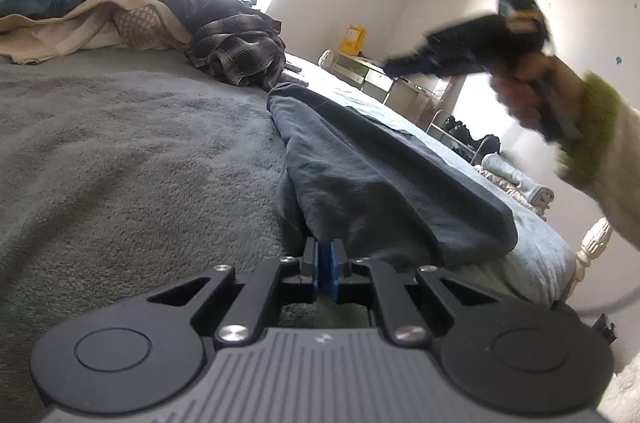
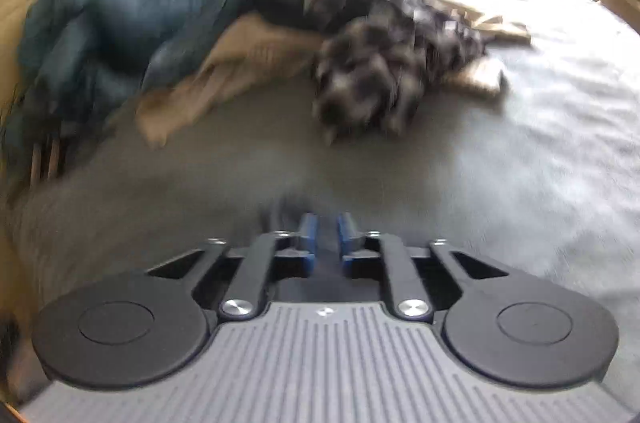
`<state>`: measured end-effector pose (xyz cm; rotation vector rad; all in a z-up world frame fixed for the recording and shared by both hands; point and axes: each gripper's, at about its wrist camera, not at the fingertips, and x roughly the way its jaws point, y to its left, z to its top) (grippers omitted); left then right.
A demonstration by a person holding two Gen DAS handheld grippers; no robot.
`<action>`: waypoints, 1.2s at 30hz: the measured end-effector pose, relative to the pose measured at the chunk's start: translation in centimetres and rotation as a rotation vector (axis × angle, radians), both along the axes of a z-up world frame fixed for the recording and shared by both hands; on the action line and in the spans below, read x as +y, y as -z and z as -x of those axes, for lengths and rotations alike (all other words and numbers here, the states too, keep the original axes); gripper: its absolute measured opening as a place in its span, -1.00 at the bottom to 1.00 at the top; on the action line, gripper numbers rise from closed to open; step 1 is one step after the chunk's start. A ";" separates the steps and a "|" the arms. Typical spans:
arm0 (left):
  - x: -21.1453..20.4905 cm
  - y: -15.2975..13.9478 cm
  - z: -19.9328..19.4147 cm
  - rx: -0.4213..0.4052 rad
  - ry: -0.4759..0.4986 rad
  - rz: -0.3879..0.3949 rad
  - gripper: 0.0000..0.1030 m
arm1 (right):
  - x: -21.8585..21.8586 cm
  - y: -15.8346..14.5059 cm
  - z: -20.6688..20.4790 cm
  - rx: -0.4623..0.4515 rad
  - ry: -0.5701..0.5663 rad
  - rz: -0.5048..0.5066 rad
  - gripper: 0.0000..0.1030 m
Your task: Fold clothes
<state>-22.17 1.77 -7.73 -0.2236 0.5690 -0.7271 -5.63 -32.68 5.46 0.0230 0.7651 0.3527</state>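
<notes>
Left gripper [image 1: 325, 255] pinches the near edge of the navy garment [image 1: 372, 167]; right gripper [image 2: 327, 229] is in the air, slightly parted, holding nothing.

The left pads meet on a thin lip of cloth, and the garment runs away from them in a long ridge across the grey blanket [image 1: 120, 143] toward the bed's far side. The right view is smeared by motion, over bare blanket, facing the plaid shirt [image 2: 392, 63] and blue quilt [image 2: 120, 23]. With so little fabric clamped, a pull could slip it free; one-sided tension may bunch the ridge, and a hasty right reach could snag the plaid shirt instead.
</notes>
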 end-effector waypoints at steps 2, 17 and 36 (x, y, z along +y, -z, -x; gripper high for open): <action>-0.2 -0.2 0.0 -0.001 0.002 -0.021 -0.87 | -0.2 0.8 1.6 -0.009 -0.038 0.080 -0.36; -1.1 -0.5 -0.4 -0.002 0.014 -0.105 -0.84 | 2.9 6.8 -2.0 -0.082 -0.369 0.386 -0.92; -1.1 -0.4 -0.6 -0.002 0.029 -0.128 -0.82 | -7.6 3.5 -1.8 -0.156 0.045 0.060 -0.90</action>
